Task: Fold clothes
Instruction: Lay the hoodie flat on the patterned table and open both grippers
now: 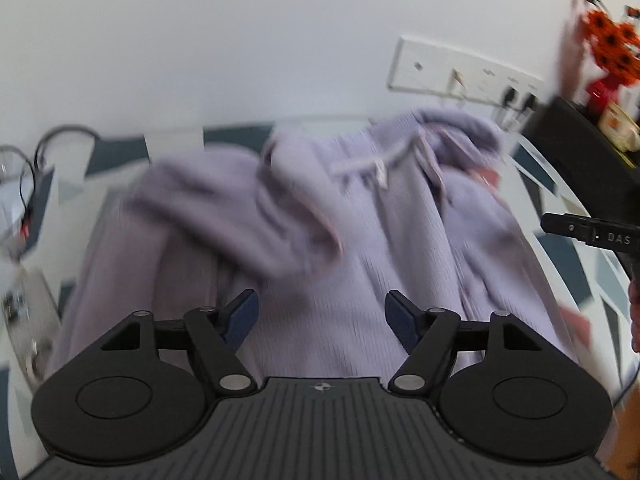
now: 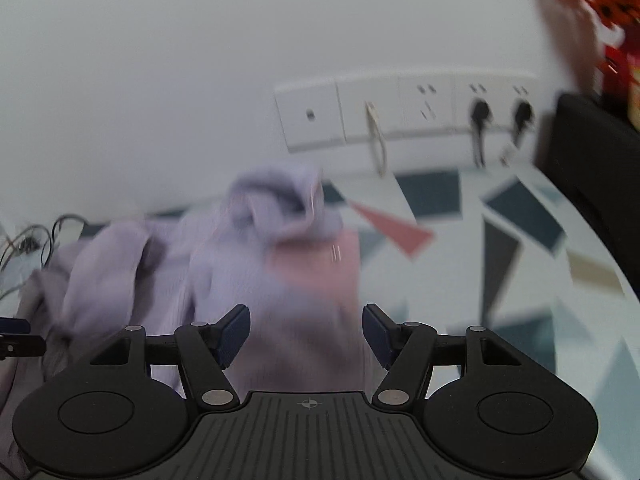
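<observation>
A lilac knitted hooded garment (image 1: 352, 232) lies rumpled on a table with a geometric patterned top (image 1: 568, 264); its hood and drawstrings are at the far end by the wall. It also shows in the right wrist view (image 2: 224, 264), blurred. My left gripper (image 1: 322, 320) is open and empty above the garment's near part. My right gripper (image 2: 306, 336) is open and empty above the garment's right edge. A finger of the right gripper (image 1: 580, 230) shows at the right edge of the left wrist view. A finger of the left gripper (image 2: 16, 338) shows at the left edge of the right wrist view.
A white wall with a socket strip (image 2: 404, 114) and plugged cables runs behind the table. A black box (image 1: 580, 148) with orange flowers (image 1: 612, 40) stands at the far right. Cables and a small device (image 1: 36, 200) lie at the far left.
</observation>
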The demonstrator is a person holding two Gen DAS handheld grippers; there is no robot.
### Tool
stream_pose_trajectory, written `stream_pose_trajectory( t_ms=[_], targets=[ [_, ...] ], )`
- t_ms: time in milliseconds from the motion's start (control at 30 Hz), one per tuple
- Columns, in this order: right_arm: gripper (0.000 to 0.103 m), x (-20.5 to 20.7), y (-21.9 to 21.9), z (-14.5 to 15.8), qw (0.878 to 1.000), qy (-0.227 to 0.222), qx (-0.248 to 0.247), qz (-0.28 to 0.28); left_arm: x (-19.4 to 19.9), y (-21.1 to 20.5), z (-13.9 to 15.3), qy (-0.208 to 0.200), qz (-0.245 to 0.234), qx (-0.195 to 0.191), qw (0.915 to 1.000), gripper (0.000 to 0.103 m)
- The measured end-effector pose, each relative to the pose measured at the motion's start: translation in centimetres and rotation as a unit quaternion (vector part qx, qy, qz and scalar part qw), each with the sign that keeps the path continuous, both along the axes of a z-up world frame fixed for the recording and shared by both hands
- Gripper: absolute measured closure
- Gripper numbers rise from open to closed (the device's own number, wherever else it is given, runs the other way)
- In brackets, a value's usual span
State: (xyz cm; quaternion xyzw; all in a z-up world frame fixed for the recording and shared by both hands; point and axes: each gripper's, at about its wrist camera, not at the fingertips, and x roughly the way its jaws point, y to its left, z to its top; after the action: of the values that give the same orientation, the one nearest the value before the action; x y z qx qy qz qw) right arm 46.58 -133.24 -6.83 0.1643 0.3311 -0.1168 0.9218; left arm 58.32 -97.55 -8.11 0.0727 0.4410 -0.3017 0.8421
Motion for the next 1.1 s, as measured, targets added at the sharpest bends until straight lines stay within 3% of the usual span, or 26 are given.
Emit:
stream_pose_trajectory(
  t_ms=[167,333,400,433,467,633,733,833,867,1000,1100],
  targets=[
    [0.044,-5.7,4.0,-2.7,0.998,0.06,0.033,-0.005,-5.0,3.5,-3.0,0.024,-0.02,0.02,0.9993,0.029],
    [0.043,-8.7,9.1,-5.0,0.995,0.101,0.008,0.009,-7.8,5.6,-5.3,0.024,-0.024,0.051,0.9981,0.03],
    [0.062,-9.2,10.0,-5.3,0.995,0.102,0.001,-0.002,-8.4,5.9,-5.5,0.011,-0.03,0.066,0.9973,0.03],
    [0.088,-9.3,10.1,-5.3,0.995,0.103,0.003,-0.007,-8.7,6.0,-5.7,0.004,-0.033,0.074,0.9967,0.03],
    [0.092,-9.5,10.2,-5.2,0.995,0.104,0.005,-0.011,-9.0,6.1,-5.8,-0.003,-0.036,0.082,0.996,0.03],
    [0.095,-11.6,8.4,-4.2,0.99,0.107,-0.053,-0.077,-9.1,6.6,-6.2,-0.018,-0.031,0.103,0.994,0.032],
    [0.096,-13.8,5.0,-3.7,0.981,0.101,-0.04,-0.16,-8.7,7.0,-6.7,-0.015,-0.016,0.106,0.9941,0.039],
    [0.095,-15.7,3.3,-2.8,0.978,0.074,0.023,-0.193,-8.3,7.4,-6.7,-0.003,-0.012,0.091,0.9958,0.039],
    [0.095,-16.1,3.7,-2.3,0.981,0.061,0.041,-0.181,-8.3,7.4,-6.7,-0.002,-0.014,0.092,0.9957,0.039],
    [0.095,-15.8,8.1,0.0,0.996,0.041,0.029,-0.071,-8.2,7.6,-6.6,0.003,-0.013,0.091,0.9958,0.039],
    [0.095,-14.9,12.0,0.6,0.999,0.042,0.026,0.021,-8.2,8.2,-6.6,0.006,-0.004,0.087,0.9962,0.039]
  ],
)
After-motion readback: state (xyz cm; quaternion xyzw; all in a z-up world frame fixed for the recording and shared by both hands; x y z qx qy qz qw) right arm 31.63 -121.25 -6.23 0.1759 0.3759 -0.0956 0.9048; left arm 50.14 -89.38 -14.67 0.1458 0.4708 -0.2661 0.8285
